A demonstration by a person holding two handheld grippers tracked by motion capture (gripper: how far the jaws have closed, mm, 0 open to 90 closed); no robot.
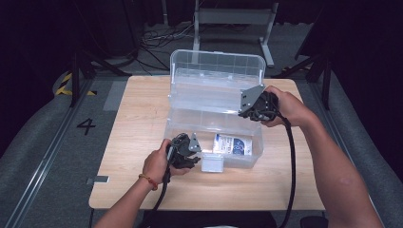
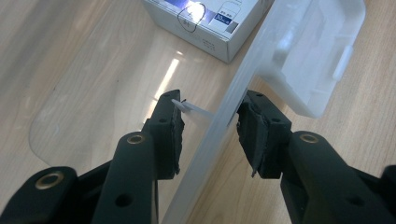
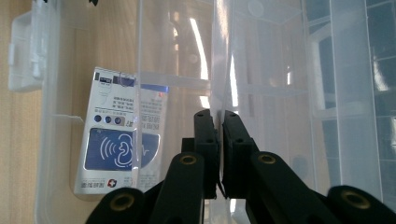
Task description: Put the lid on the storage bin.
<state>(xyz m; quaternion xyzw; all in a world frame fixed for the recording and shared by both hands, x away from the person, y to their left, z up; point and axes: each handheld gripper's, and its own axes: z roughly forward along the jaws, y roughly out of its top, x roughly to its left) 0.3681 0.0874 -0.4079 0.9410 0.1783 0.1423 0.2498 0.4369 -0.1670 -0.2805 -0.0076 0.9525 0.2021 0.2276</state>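
Clear plastic storage box (image 1: 214, 111) — open, its lid (image 1: 217, 64) raised at the far side — stands at the middle of the wooden table (image 1: 138, 123). A white carton (image 1: 232, 144) with blue print lies flat on the box floor, near its front wall. Left gripper (image 2: 210, 128) straddles that front wall beside the latch (image 2: 310, 56), jaws apart. Right gripper (image 3: 218, 140) — jaws together — pinches a thin clear inner wall of the box, behind the carton.
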